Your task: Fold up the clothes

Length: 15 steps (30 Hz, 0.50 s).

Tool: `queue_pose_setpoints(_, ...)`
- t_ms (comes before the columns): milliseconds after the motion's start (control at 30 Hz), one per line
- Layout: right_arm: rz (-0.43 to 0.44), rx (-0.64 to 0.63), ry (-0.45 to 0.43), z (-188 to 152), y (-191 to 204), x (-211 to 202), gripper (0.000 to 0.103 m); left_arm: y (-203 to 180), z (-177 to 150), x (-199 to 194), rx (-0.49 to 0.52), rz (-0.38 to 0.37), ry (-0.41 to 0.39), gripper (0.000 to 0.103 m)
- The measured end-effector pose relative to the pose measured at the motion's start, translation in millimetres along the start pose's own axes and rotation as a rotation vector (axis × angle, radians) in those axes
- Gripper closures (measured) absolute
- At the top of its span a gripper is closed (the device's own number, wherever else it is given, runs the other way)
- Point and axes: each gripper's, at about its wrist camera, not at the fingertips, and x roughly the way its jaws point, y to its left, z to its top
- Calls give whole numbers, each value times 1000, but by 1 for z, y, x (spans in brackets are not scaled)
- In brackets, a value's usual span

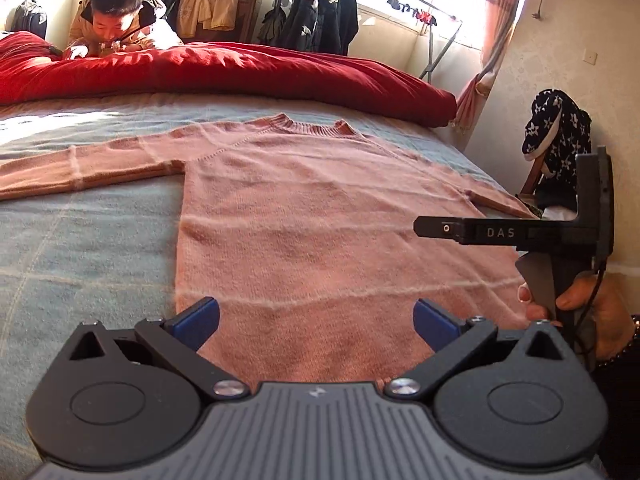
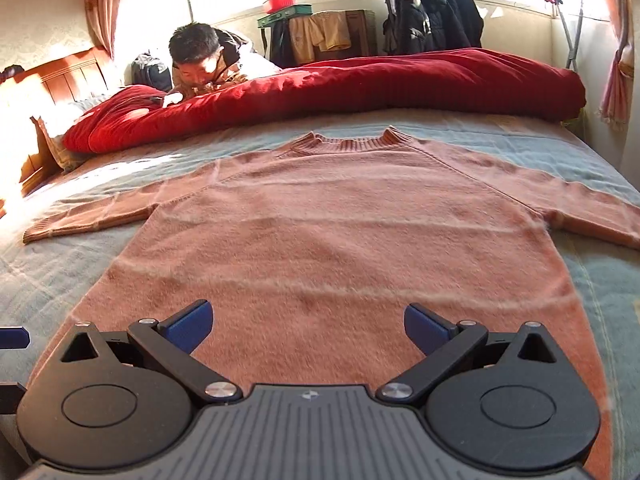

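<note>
A salmon-pink knitted sweater (image 1: 304,208) (image 2: 344,232) lies flat on the bed, neck away from me, both sleeves spread out to the sides. My left gripper (image 1: 316,322) hovers open over the sweater's lower left part, blue pads wide apart with nothing between them. My right gripper (image 2: 308,326) is open too, above the hem near the middle. In the left wrist view the right gripper's body (image 1: 560,236) shows from the side at the right, held by a hand (image 1: 584,300). The sweater's hem is hidden under both gripper bodies.
The bed has a pale blue checked sheet (image 1: 80,248) (image 2: 600,280). A red quilt (image 1: 224,72) (image 2: 360,80) lies bunched along the far side, with a person (image 1: 116,12) (image 2: 204,60) leaning on it. A clothes rack with dark jackets (image 2: 432,12) stands behind. A starred garment (image 1: 556,128) hangs on a chair at the right.
</note>
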Motion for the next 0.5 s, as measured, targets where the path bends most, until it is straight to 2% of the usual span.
queue_pose_setpoints(100,40,-24,8,22,-1,28,0,5,39,19,-5,16,3,1)
queue_pose_setpoints(200,40,-32,-3,28,-7,48,0,4,78,47,-21,-29,0,1)
queue_pose_setpoints(267,52,-23,29,17,-16,56,0,2,103,77,-59,-96,11,1)
queue_pose_setpoints(367,35,-38,4,5,-28,48,0,-13,131,137,-79,-159,48,1)
queue_pose_setpoints(500,3,-23,-61,11,-41,34,0,-28,138,213,-93,-173,149,1)
